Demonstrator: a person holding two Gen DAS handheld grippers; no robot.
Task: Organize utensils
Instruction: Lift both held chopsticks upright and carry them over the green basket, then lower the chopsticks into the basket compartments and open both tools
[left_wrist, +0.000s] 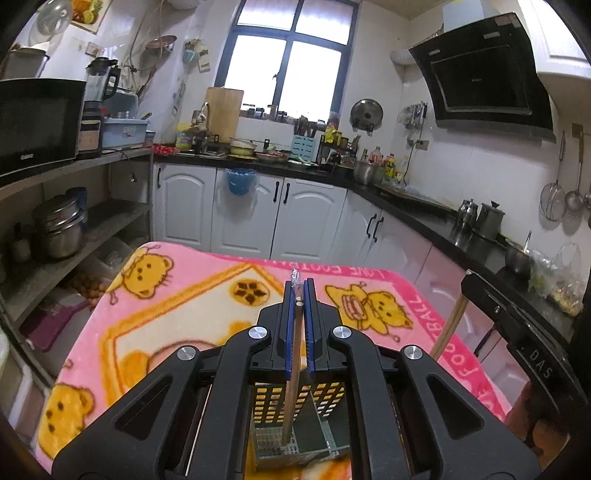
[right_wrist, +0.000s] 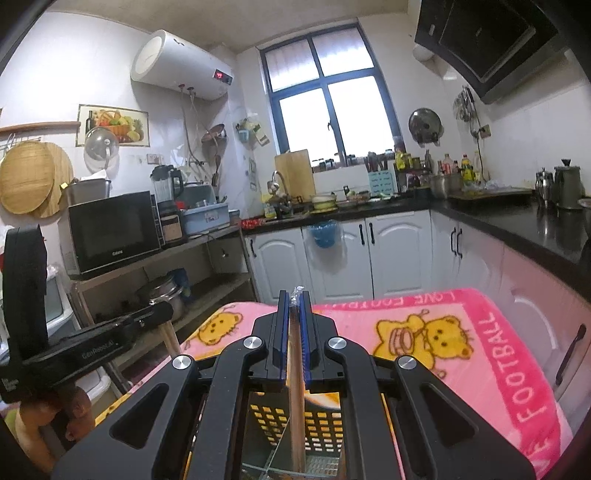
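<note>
The left gripper clamps a chopstick upright, its tip down inside the perforated holder (on the pink blanket); the right gripper likewise pinches another chopstick above it.

Wooden chopstick, perforated metal holder, fuzzy pink blanket, matt black plastic tool

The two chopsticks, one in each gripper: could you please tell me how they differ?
The left chopstick leans slightly in its view; the right chopstick runs almost straight. The left chopstick's lower end shows inside the holder; the right chopstick's runs off the frame. Both are wooden, clamped by the left gripper and right gripper.
</note>
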